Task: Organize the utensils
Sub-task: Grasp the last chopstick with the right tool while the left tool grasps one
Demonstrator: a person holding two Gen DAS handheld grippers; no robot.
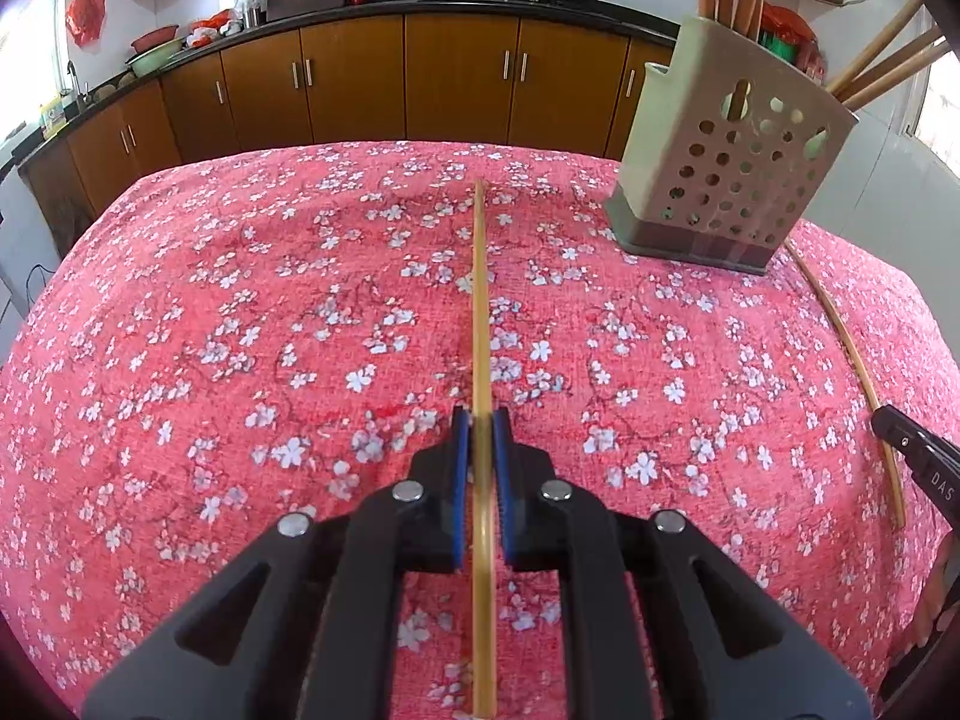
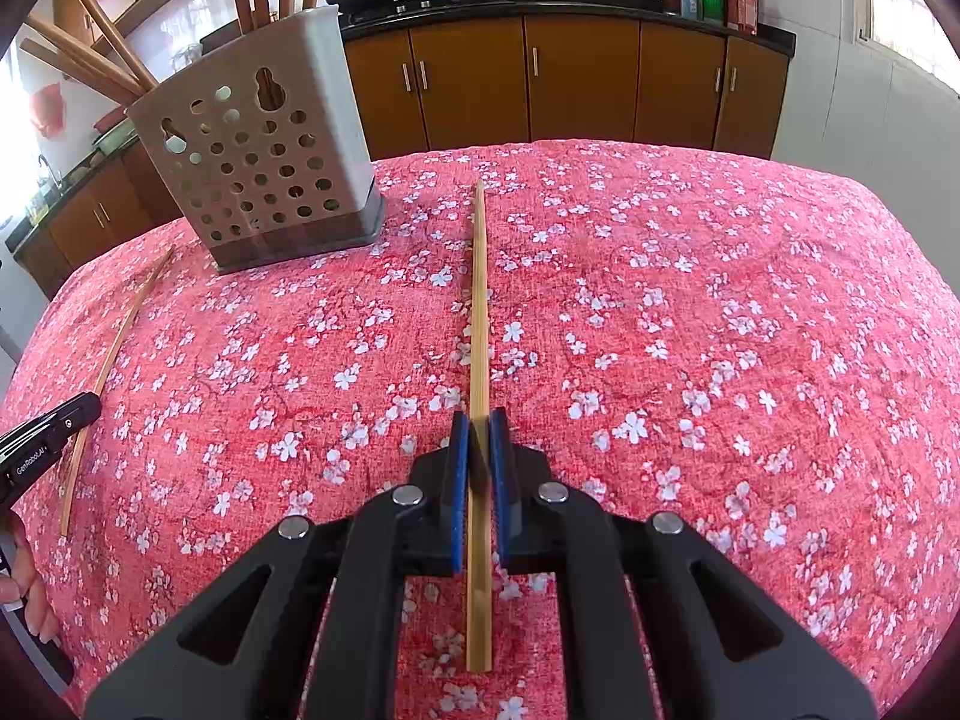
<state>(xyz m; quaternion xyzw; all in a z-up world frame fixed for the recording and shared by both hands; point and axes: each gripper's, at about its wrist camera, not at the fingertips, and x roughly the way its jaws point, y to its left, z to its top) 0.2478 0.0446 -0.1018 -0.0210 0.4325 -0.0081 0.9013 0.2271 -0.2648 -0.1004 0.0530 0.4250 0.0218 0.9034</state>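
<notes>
Each gripper is shut on one bamboo chopstick above a red floral tablecloth. In the left wrist view my left gripper (image 1: 482,423) pinches a chopstick (image 1: 480,300) that points away toward the far table edge. In the right wrist view my right gripper (image 2: 480,426) pinches another chopstick (image 2: 479,312) the same way. A beige perforated utensil holder (image 1: 729,168) stands at the far right of the left view and at the far left (image 2: 264,168) of the right view, with several wooden handles sticking out of it.
The tablecloth (image 1: 240,300) covers the whole table. Each view shows the other gripper at its side edge with its chopstick: right gripper (image 1: 918,456), left gripper (image 2: 42,444). Brown kitchen cabinets (image 1: 360,78) and two woks on a counter lie behind.
</notes>
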